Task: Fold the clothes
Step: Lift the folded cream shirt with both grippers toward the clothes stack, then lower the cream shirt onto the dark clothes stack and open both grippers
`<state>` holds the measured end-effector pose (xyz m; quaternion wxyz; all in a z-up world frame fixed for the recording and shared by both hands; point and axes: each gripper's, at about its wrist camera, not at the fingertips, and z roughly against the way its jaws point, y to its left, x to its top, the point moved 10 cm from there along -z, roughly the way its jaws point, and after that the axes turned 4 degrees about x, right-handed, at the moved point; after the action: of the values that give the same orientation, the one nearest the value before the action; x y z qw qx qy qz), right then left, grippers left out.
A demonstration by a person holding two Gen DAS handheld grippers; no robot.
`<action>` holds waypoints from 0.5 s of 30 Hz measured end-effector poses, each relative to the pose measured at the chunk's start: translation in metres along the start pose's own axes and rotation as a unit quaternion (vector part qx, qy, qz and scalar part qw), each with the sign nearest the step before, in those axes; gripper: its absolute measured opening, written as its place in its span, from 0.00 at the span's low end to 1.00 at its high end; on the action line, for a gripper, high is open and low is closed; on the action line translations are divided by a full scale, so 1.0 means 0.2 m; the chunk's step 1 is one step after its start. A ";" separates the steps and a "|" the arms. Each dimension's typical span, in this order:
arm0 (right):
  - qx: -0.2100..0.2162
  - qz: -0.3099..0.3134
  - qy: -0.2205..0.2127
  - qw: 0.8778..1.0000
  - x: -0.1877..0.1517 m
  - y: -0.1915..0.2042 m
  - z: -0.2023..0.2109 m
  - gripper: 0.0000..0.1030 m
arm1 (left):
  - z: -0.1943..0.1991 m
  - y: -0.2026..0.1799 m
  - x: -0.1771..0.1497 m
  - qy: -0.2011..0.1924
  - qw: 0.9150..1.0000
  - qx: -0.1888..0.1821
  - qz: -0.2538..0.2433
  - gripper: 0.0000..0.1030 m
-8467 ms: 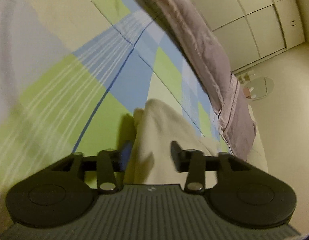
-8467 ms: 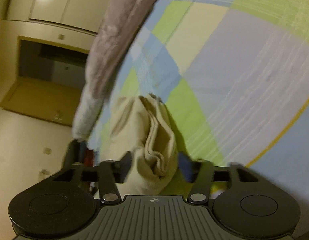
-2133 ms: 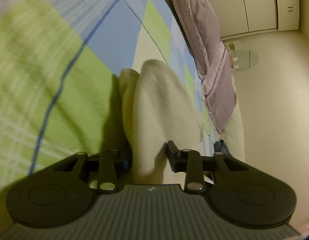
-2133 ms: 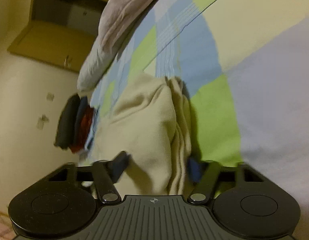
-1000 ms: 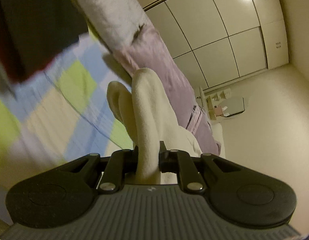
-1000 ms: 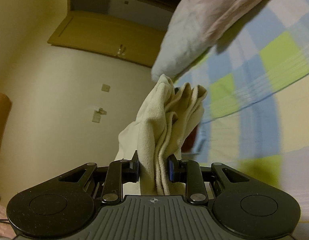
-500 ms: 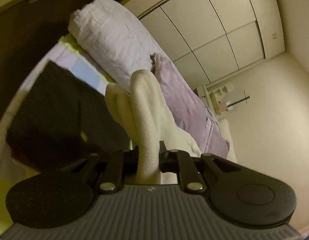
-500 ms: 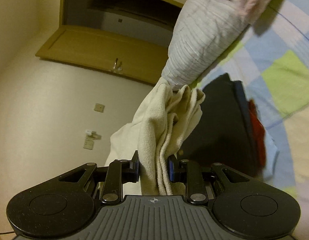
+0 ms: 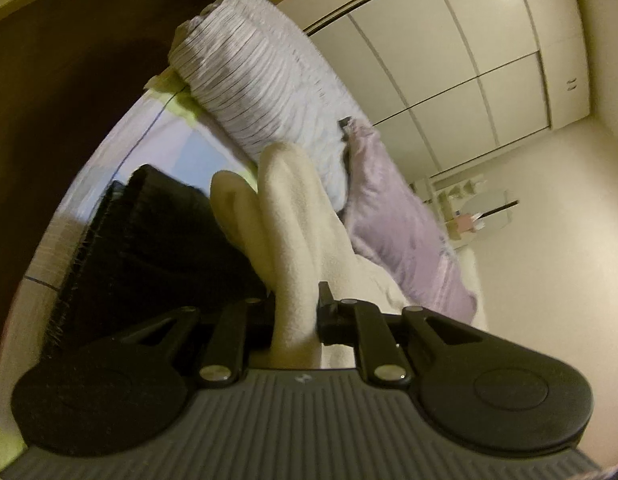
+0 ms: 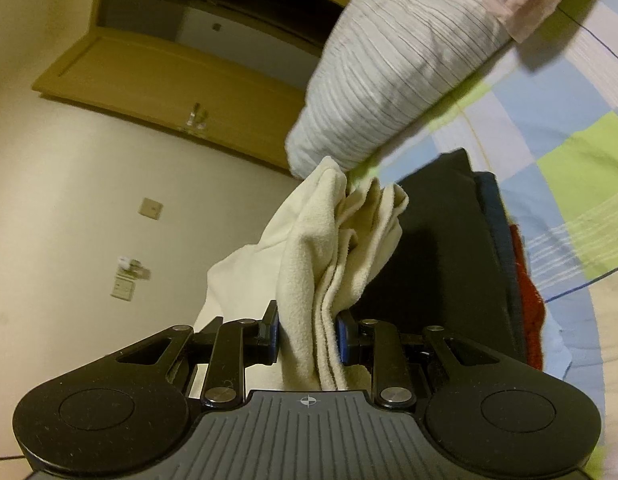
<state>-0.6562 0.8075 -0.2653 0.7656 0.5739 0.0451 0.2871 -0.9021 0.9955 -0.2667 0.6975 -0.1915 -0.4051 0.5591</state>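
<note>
Through my left wrist camera, my left tongs [image 9: 296,316] are clenched on a folded edge of the cream garment [image 9: 293,232], which rises from the jaws toward the middle of the frame in two rounded folds. Left of it sits a dark folded stack [image 9: 149,240] on the checked bedsheet [image 9: 157,140]; a striped white pillow [image 9: 261,92] fills the upper centre, a lilac pillow [image 9: 397,232] runs down the right, and pale wardrobe doors [image 9: 469,60] fill the upper right. Through my right wrist camera, my right tongs [image 10: 307,334] grip the cream garment's [image 10: 321,248] bunched layers, low in the centre. The dark stack [image 10: 441,248] lies to its right, with blue and red clothes showing at its right edge, over the checked sheet [image 10: 549,128]. The striped pillow [image 10: 389,72] sits upper right, and a wooden door [image 10: 169,76] upper left.
</note>
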 end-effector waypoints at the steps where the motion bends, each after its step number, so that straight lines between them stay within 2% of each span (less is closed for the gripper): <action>1: -0.011 0.003 0.003 1.000 0.00 -0.03 -0.02 0.27 | -0.03 0.04 -0.01 0.004 1.000 0.026 -0.011 0.16; 3: -0.068 0.021 0.018 0.997 -0.02 -0.11 -0.06 0.34 | -0.07 0.12 -0.04 0.012 0.997 0.069 -0.008 0.24; 4: -0.096 0.030 0.024 0.995 -0.02 -0.15 -0.08 0.45 | -0.06 0.14 -0.05 0.007 0.997 0.072 0.000 0.25; 6: -0.140 0.060 0.020 0.988 -0.03 -0.17 -0.07 0.46 | 0.02 0.16 -0.03 -0.026 0.996 0.081 0.013 0.26; 9: -0.173 0.123 -0.026 0.977 0.00 -0.07 0.03 0.46 | 0.17 0.16 0.00 -0.080 0.987 0.136 0.002 0.26; 11: -0.197 0.165 -0.053 0.965 0.00 0.01 0.11 0.46 | 0.19 0.09 -0.08 -0.074 0.985 0.149 -0.039 0.24; 12: -0.208 0.185 -0.064 0.958 0.00 0.05 0.14 0.46 | 0.20 0.05 -0.12 -0.069 0.984 0.154 -0.061 0.20; 15: -0.208 0.235 -0.035 0.949 -0.13 0.16 0.14 0.46 | 0.22 -0.06 -0.24 -0.055 0.976 0.170 -0.126 0.13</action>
<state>-0.6780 0.7760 -0.2338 0.7800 0.4059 -0.1785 0.4416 -0.9312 0.9376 -0.2481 0.7612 0.0135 -0.3627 0.5374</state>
